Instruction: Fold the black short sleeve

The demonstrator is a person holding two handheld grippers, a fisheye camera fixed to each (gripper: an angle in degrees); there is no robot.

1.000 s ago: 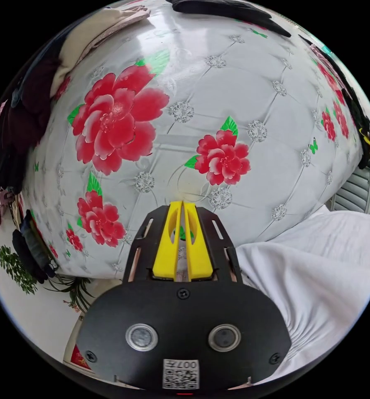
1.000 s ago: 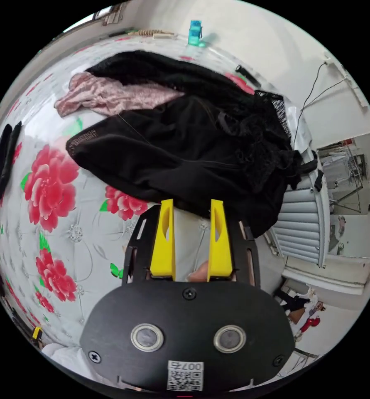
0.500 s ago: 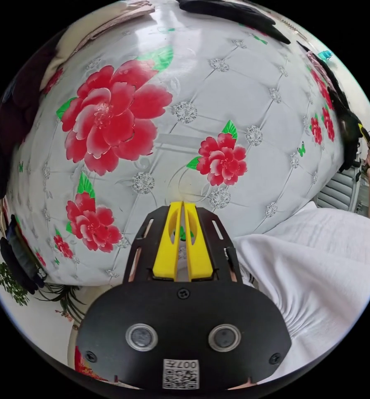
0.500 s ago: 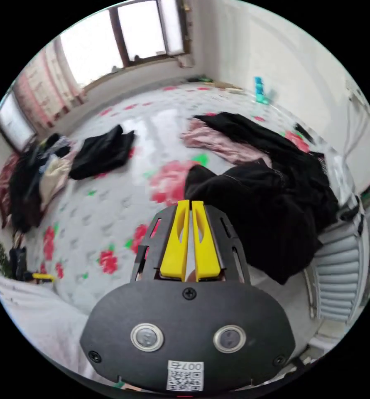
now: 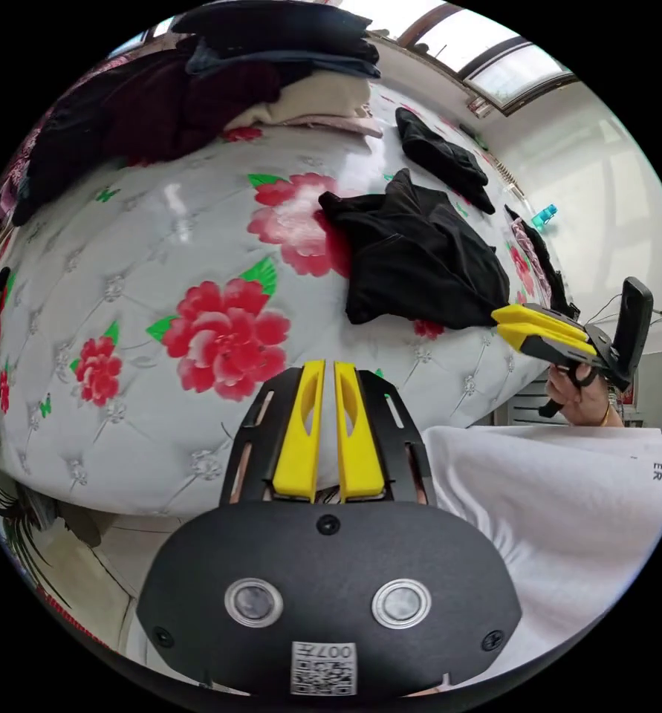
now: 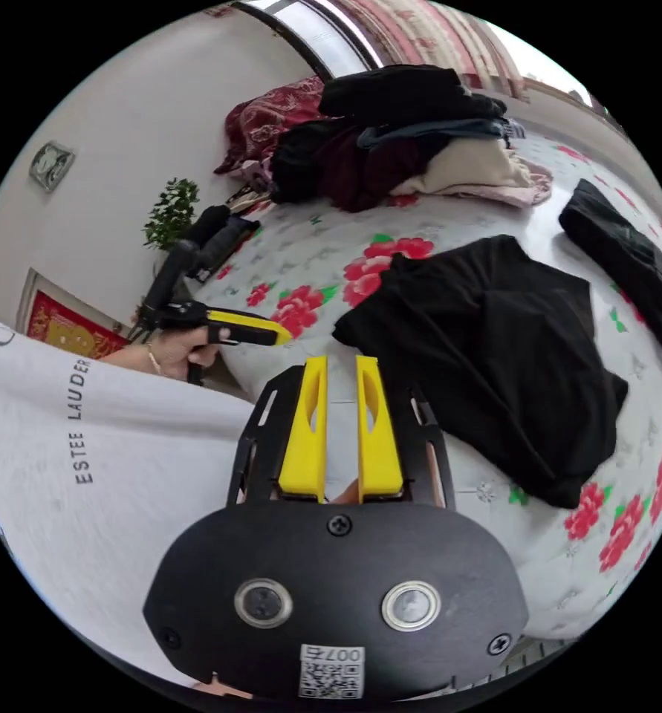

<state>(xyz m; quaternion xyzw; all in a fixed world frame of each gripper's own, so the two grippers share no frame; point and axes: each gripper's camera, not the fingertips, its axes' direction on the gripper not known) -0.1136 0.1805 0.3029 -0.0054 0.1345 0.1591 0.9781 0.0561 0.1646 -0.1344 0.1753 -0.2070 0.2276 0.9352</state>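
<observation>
A: Widest first: the quilted bed cover (image 5: 122, 297) with red flowers takes up most of both views. At the far end sits one pile of clothes (image 6: 405, 126), dark pieces over a cream one.

B: And the black short sleeve (image 6: 494, 342)?

A: Out on the cover, mid-bed, near the edge where the person stands. It lies in one rumpled heap, parts lapped over each other, no clean edges. In the left gripper view the same garment (image 5: 416, 256) sits between the pile and the right gripper.

B: So how far along?

A: I'd call it barely started. The garment is on the working patch, which is something, but spreading it flat and every fold are yet to do.

B: Tongs?

A: Left gripper (image 5: 322, 368): jaws close together with a narrow slit, nothing between them, held over the near edge of the bed. Right gripper (image 6: 341, 362): a slim gap too, empty, tips just short of the garment's near corner. In the left gripper view the right gripper (image 5: 503, 319) looks nearly closed, its tips at the hem; whether they touch it, I cannot tell.

B: Count for me.

A: Two grippers, one garment to fold, one smaller black piece (image 6: 620, 252) lying beyond it, apart, one pile, one potted plant (image 6: 171, 212) by the wall. The person's white shirt (image 6: 85, 445) fills the near side.
</observation>
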